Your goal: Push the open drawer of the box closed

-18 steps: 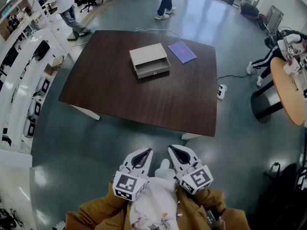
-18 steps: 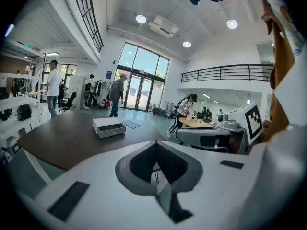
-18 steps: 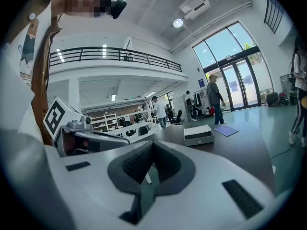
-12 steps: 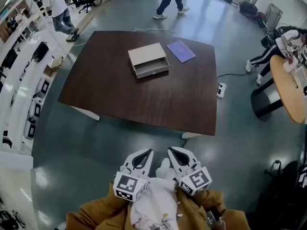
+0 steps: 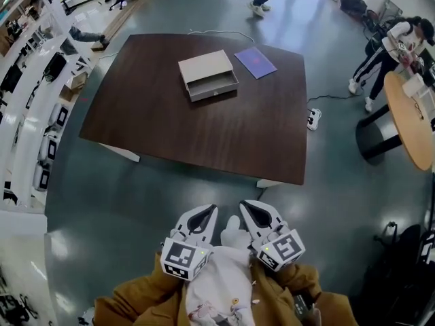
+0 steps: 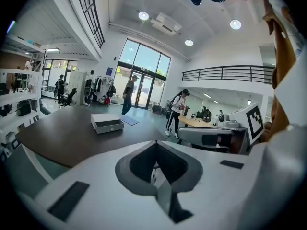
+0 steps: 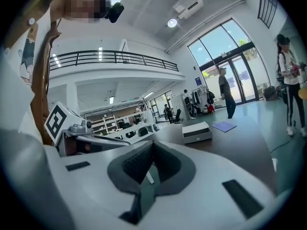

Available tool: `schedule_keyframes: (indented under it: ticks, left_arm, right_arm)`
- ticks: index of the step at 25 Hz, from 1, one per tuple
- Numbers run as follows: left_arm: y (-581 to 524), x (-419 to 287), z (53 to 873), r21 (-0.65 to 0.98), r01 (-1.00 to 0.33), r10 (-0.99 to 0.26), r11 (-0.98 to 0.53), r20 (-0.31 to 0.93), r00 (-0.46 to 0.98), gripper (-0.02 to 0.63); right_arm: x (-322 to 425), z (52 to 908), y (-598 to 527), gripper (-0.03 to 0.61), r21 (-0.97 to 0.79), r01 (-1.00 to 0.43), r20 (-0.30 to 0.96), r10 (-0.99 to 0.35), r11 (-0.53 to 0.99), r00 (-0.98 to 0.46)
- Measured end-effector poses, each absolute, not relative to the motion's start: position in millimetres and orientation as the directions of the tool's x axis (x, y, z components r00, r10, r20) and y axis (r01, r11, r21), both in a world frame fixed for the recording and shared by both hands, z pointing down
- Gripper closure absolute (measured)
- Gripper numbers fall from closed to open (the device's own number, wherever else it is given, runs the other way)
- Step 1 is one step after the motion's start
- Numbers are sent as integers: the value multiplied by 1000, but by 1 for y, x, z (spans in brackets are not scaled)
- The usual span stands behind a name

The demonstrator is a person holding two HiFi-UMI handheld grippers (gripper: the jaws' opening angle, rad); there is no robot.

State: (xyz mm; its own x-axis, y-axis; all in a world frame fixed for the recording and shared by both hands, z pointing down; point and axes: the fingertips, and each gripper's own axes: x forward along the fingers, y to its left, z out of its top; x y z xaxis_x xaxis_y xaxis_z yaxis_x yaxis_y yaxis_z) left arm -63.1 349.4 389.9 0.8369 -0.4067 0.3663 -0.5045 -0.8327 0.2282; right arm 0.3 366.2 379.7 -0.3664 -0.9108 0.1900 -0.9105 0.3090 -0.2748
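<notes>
- A person is holding the left gripper and right gripper close to the chest, side by side; both pairs of jaws are resting together with nothing between them.
- The box is sitting on the far half of a dark table, well apart from both grippers, with open floor in between.
- Its drawer is standing out toward the person, angled slightly right, so closing it likely means pushing away and slightly left.
- The box is lying straight ahead, more in line with the left gripper.
- A purple sheet is lying just right of the box.
</notes>
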Motion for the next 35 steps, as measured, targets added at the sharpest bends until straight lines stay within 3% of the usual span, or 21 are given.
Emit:
schedule_keyframes:
  ticks: [16, 35]
  left_arm:
    - [305, -43, 390, 243, -658, -547, -712, 396, 738, 609]
    - [86, -42, 398, 322, -561, -445, -763, 368, 816, 609]
  right_arm:
    - [57, 400, 341, 577, -324, -876, 230, -868, 357, -440]
    - [45, 404, 117, 577, -297, -907, 291, -877, 298, -383]
